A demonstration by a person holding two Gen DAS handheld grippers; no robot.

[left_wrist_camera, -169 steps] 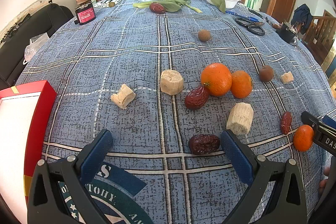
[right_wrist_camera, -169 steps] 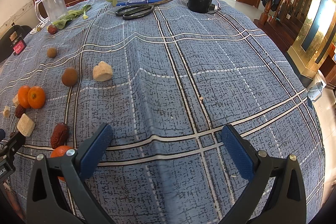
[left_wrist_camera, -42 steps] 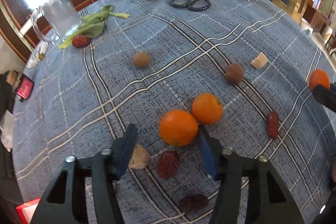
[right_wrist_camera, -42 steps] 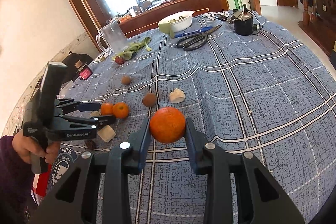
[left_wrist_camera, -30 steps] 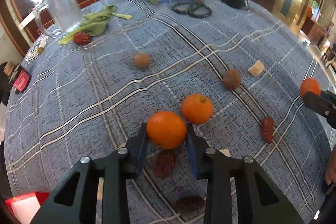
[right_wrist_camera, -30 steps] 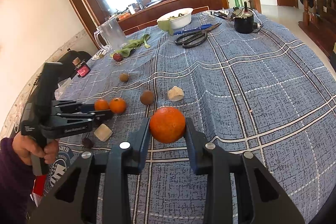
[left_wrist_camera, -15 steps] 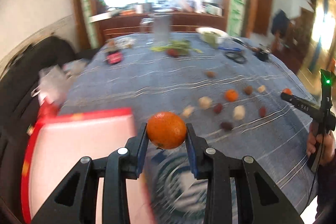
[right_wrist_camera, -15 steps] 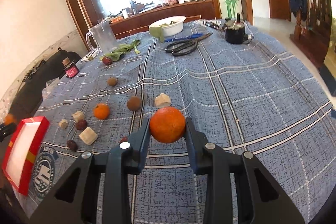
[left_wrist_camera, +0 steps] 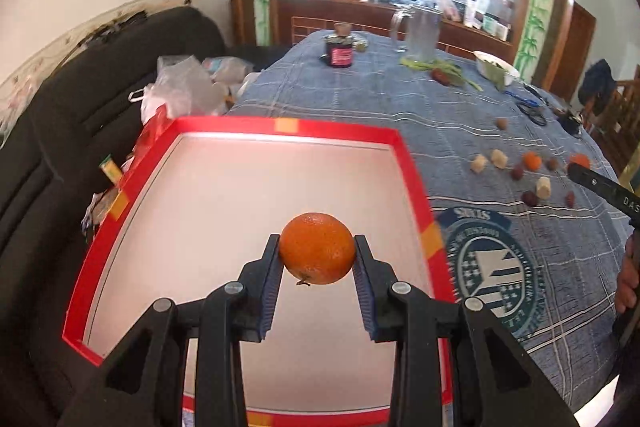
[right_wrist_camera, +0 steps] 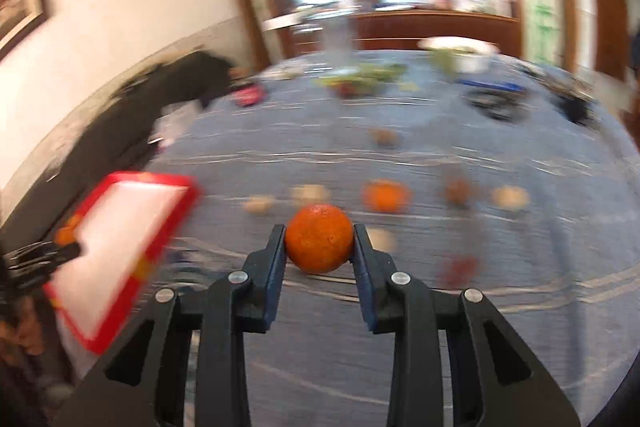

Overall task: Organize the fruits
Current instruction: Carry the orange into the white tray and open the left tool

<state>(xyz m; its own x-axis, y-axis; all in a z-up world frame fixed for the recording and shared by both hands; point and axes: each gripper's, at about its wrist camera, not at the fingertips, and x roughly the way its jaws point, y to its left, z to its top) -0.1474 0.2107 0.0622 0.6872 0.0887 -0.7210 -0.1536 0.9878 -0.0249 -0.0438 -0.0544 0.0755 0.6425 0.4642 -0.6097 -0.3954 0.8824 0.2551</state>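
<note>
My left gripper (left_wrist_camera: 317,259) is shut on an orange (left_wrist_camera: 317,247) and holds it above the white inside of the red-rimmed tray (left_wrist_camera: 280,126). My right gripper (right_wrist_camera: 319,247) is shut on a second orange (right_wrist_camera: 319,238) and holds it above the blue checked tablecloth; its view is blurred by motion. The tray (right_wrist_camera: 164,183) and the left gripper (right_wrist_camera: 48,251) with its orange show at the left of the right wrist view. A third orange (left_wrist_camera: 532,160) lies on the cloth among red dates (left_wrist_camera: 530,197) and pale chunks (left_wrist_camera: 500,159).
A black sofa (left_wrist_camera: 80,99) with plastic bags (left_wrist_camera: 180,87) stands left of the table. At the far end are a jar (left_wrist_camera: 340,53), a clear pitcher (left_wrist_camera: 420,35), greens, a white bowl (left_wrist_camera: 494,69) and scissors (left_wrist_camera: 530,111). The right gripper (left_wrist_camera: 604,187) reaches in at the right edge.
My left gripper has carried its orange further over the red tray, which now fills the view below it. My right gripper is swinging left toward the tray with its orange.
</note>
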